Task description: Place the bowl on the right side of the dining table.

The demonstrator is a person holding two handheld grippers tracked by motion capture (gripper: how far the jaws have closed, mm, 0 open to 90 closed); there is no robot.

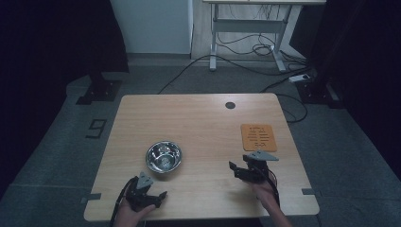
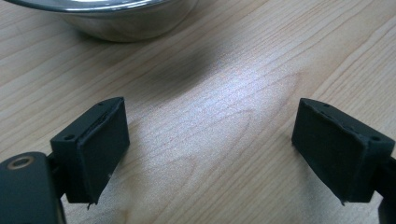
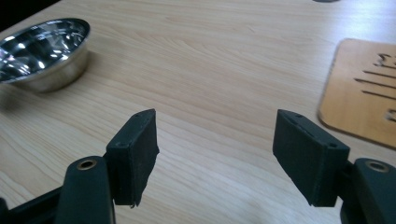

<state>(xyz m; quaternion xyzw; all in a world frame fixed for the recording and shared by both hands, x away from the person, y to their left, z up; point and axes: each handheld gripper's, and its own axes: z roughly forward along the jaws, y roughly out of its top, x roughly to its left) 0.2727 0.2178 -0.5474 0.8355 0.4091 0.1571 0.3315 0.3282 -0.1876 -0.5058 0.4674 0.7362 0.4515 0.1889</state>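
The high view looks forward and down from above the near edge of the light wooden tabletop (image 1: 198, 118), taking in all of it. Each gripper view sits low and close over the wood grain, looking along its own black jaws. All three views share the shiny round steel bowl (image 1: 163, 156) (image 2: 116, 18) (image 3: 42, 51), and the high and right gripper views share the flat orange slotted mat (image 1: 258, 137) (image 3: 364, 93).

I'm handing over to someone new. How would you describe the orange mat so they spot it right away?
Start at the wooden table and look to its right half. Just beyond the right gripper lies a flat, square orange mat with slots cut through it. The only other object on the table, the steel bowl, is round, shiny and deep.
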